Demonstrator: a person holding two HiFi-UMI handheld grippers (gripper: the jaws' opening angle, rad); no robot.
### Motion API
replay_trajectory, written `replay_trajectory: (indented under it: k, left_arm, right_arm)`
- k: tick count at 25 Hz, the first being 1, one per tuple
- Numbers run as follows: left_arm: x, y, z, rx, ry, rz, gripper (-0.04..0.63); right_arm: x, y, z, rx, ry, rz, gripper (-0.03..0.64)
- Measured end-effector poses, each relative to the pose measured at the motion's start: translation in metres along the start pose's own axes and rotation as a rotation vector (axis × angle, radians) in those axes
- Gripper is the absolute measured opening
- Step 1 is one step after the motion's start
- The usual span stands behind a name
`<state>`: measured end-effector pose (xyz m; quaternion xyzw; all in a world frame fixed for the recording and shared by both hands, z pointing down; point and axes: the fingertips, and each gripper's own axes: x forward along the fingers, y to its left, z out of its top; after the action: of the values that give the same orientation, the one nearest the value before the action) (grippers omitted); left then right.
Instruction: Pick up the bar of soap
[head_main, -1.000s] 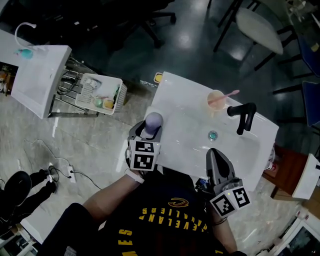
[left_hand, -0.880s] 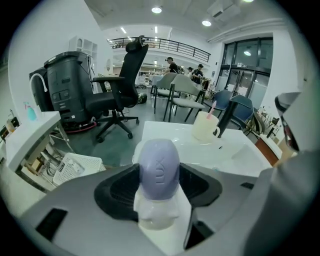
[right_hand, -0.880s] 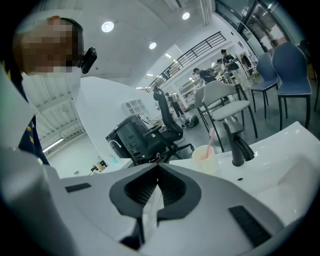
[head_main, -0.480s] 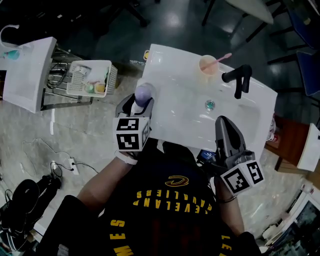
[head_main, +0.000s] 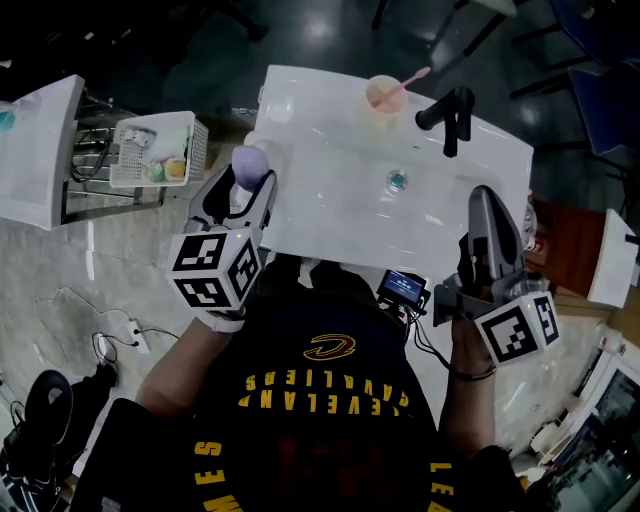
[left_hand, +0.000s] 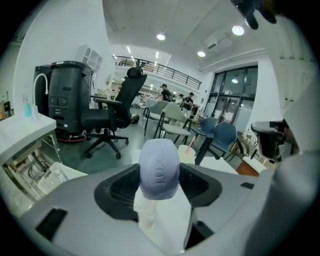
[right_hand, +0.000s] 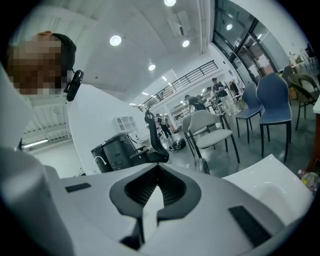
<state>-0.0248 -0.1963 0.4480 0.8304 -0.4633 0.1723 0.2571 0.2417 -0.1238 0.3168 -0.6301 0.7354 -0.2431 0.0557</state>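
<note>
Overhead head camera, sink (head_main: 330, 200) probably shared

Left gripper (head_main: 247, 180) clamps soap (head_main: 250, 160); right gripper (head_main: 485, 200) closed, empty.

Dark glossy floor (head_main: 300, 45); black office chair (left_hand: 117, 112); ceiling downlights (left_hand: 160, 37)

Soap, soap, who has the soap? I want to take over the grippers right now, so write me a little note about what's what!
Left gripper: shut on the purple bar of soap, which pokes out past the pads.
Right gripper: shut, nothing in it, held by the right end of the sink.
Other things: a pink cup and a black faucet stand at the sink's far edge.
Done: the soap is picked up and looks clear of the sink.
Left: nothing for the pickup. Just keep the left grip steady.
</note>
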Motion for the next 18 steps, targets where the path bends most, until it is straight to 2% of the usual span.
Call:
replay_trajectory:
  k: [4,7,11,14,18]
  left_arm:
    - [-0.018,-0.011,0.026,0.011,-0.076,-0.046,0.264]
    - [-0.031,-0.025,0.05,-0.021,-0.142,-0.125,0.264]
    - [-0.054,-0.058,0.087,-0.109,-0.247,-0.302,0.264]
    - [-0.073,-0.088,0.11,-0.134,-0.32,-0.46,0.264]
    - [-0.09,-0.117,0.116,-0.218,-0.367,-0.638,0.264]
  right_arm:
    - [-0.007,-0.012,0.019,-0.022,-0.037,-0.014,0.008]
    - [-0.007,-0.013,0.023,-0.008,-0.041,-0.014,0.008]
    - [0.003,0.001,0.018,0.019,-0.011,0.038,0.008]
    - [0.005,0.014,0.018,0.035,-0.022,0.085,0.008]
    - [0.0,0.027,0.019,0.014,-0.055,0.126,0.008]
